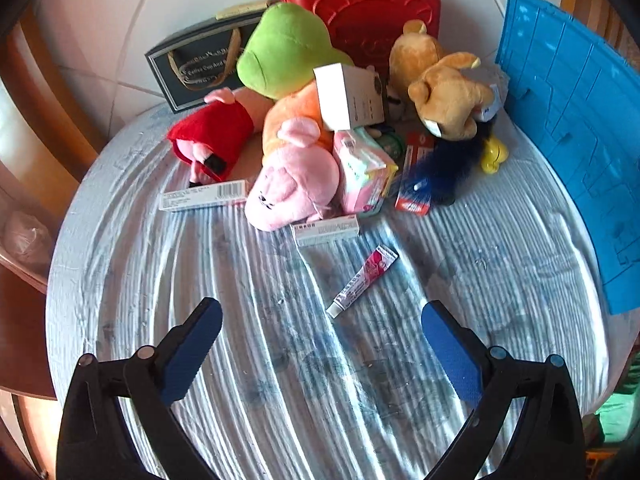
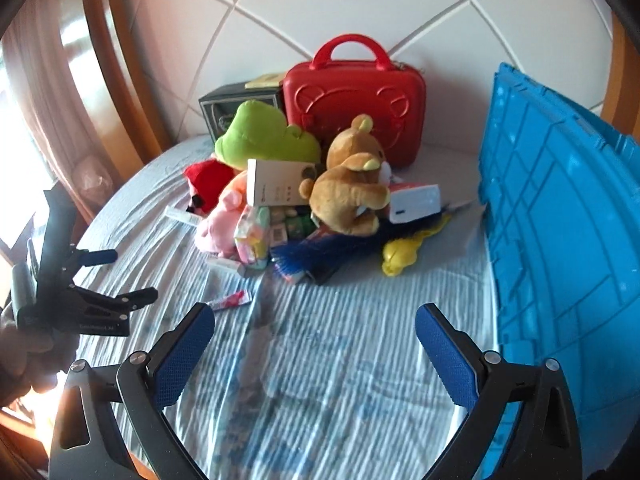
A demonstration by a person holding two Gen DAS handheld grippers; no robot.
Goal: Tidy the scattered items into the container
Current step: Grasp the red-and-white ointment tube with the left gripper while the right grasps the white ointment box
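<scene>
A pale blue striped sheet (image 1: 280, 340) covers the bed. Beside the red case (image 1: 362, 12) lie a lime green plush (image 1: 280, 52), a pink pig (image 1: 292, 184) and a tan bear (image 1: 440, 84). The crate (image 1: 572, 120) is bright blue, the small tube (image 1: 362, 280) pink and white.

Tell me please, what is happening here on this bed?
A person holds one pair of tongs in each hand, above a bed with a striped sheet. The left tongs and right tongs are both open and hold nothing. Ahead lies a pile of plush toys and small boxes; a pink tube lies apart, nearest the left tongs. The blue container stands at the right. Nothing is picked up yet.
</scene>
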